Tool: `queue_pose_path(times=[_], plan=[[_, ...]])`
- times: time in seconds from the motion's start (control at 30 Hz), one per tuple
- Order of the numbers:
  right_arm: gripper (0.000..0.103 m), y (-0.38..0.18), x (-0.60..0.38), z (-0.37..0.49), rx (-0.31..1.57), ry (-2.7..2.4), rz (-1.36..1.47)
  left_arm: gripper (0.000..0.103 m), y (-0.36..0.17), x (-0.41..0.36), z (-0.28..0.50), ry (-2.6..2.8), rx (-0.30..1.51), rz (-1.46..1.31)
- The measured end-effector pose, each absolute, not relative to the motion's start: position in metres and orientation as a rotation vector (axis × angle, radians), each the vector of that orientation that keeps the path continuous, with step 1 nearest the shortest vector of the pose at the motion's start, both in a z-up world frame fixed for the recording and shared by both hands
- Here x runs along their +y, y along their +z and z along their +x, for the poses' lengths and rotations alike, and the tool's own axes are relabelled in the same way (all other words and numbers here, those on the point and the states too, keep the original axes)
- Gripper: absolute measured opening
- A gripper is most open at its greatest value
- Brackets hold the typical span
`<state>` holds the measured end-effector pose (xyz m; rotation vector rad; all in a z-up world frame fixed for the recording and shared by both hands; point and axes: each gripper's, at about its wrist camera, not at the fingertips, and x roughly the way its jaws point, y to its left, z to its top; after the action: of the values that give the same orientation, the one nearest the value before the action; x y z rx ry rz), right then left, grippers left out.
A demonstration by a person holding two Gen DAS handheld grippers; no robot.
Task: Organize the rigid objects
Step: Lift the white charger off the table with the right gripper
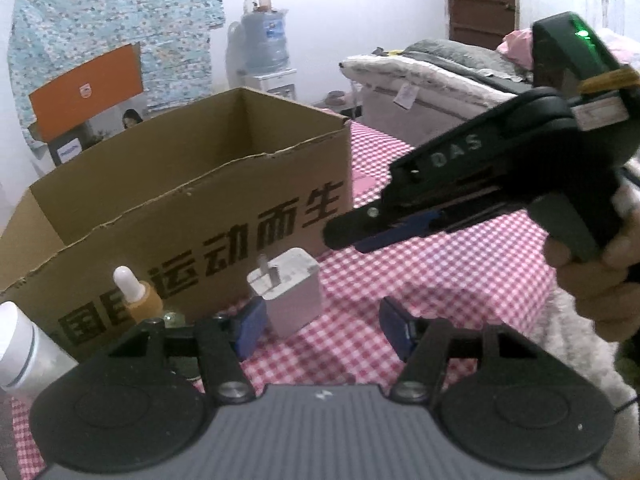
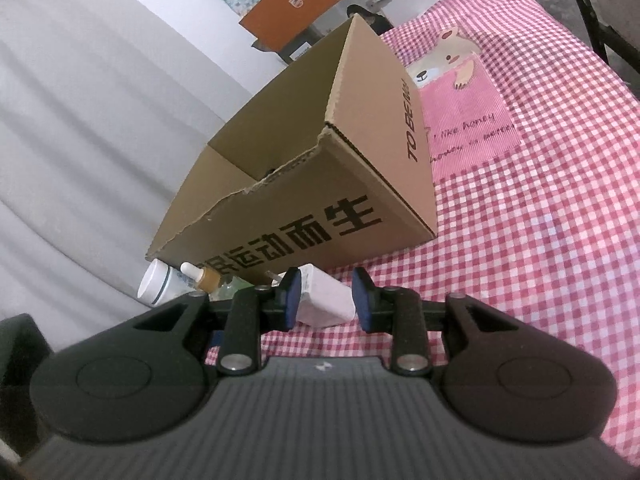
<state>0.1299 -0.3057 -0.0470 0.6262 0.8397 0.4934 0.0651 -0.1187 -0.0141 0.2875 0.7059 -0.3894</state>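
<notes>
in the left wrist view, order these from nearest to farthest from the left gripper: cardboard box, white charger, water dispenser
From the left gripper:
1. white charger, on the checked cloth just ahead, by its left finger.
2. cardboard box, standing behind the charger, to the left.
3. water dispenser, far back against the wall.

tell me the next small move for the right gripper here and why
Probably close the right gripper on the white charger. Its blue pads sit on either side of the charger with small gaps, so nothing is held yet. The charger rests on the checked cloth just in front of the open cardboard box, where it likely belongs.
</notes>
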Motion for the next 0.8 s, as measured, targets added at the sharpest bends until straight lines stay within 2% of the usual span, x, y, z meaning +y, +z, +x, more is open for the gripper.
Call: queue_pose_path(times=[0.53, 0.8], plan=[[0.028, -0.060, -0.292, 0.143, 0.877, 0.499, 0.631, 0.069, -0.034, -0.116, 0.091, -0.378, 0.771, 0.247], [0.028, -0.061, -0.297, 0.146, 0.876, 0.511, 0.632, 0.069, -0.033, -0.123, 0.077, -0.485, 0.787, 0.222]])
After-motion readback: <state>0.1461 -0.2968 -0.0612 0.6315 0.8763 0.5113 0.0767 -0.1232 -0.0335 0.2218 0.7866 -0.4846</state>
